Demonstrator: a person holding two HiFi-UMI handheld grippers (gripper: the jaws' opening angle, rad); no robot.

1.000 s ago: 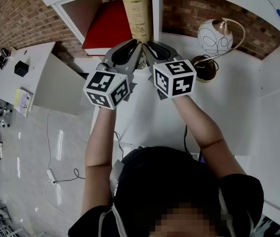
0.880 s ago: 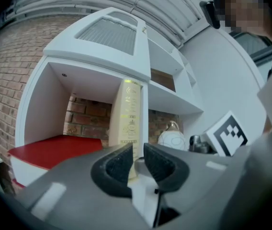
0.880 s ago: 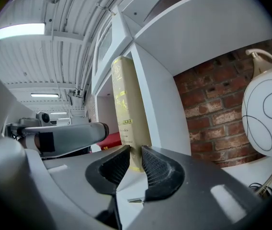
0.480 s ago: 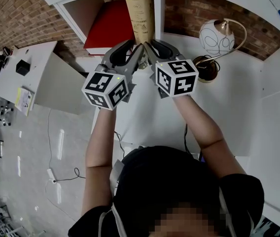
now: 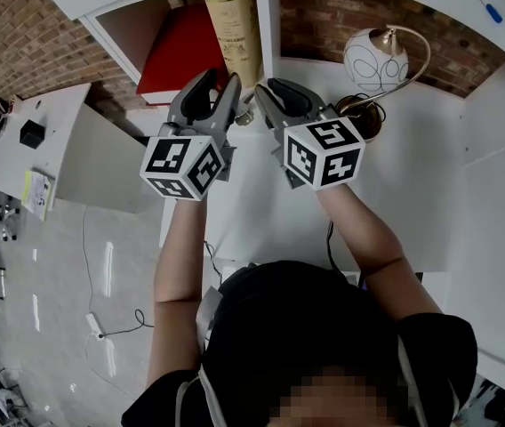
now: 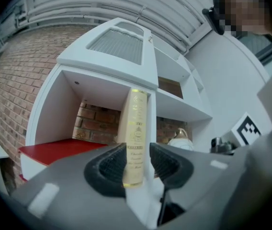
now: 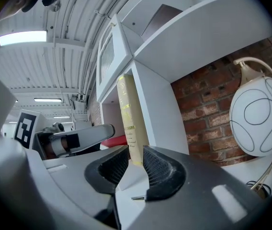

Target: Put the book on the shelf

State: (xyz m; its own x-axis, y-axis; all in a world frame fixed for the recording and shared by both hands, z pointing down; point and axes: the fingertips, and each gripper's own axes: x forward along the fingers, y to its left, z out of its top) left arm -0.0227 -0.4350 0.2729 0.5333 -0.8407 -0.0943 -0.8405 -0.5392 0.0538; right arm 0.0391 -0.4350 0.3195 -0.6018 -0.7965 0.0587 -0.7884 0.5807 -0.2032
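Observation:
The tan book [image 5: 232,27] with gilt lettering stands upright in the white shelf cubby [image 5: 101,7], against its right wall, on the red floor panel [image 5: 181,47]. In the left gripper view its spine [image 6: 135,128] shows through the gap of my left gripper [image 6: 136,157]. That gripper's jaws have just been opening and the pads stand clear of the book. My right gripper [image 5: 266,92] sits just right of the left gripper [image 5: 220,85], a little back from the book [image 7: 130,123]. Its jaws have also just opened a little, with nothing gripped.
A globe lamp [image 5: 375,60] on a curved brass stem stands on the white desk [image 5: 412,176] right of the cubby, close to my right gripper. More white shelves [image 7: 198,37] run above it, against a brick wall [image 5: 21,25]. At the left, a lower table [image 5: 21,140] holds small items.
The left jaws have spread apart off the book's spine. The right gripper has drawn back slightly from the shelf. The book stays upright in the cubby.

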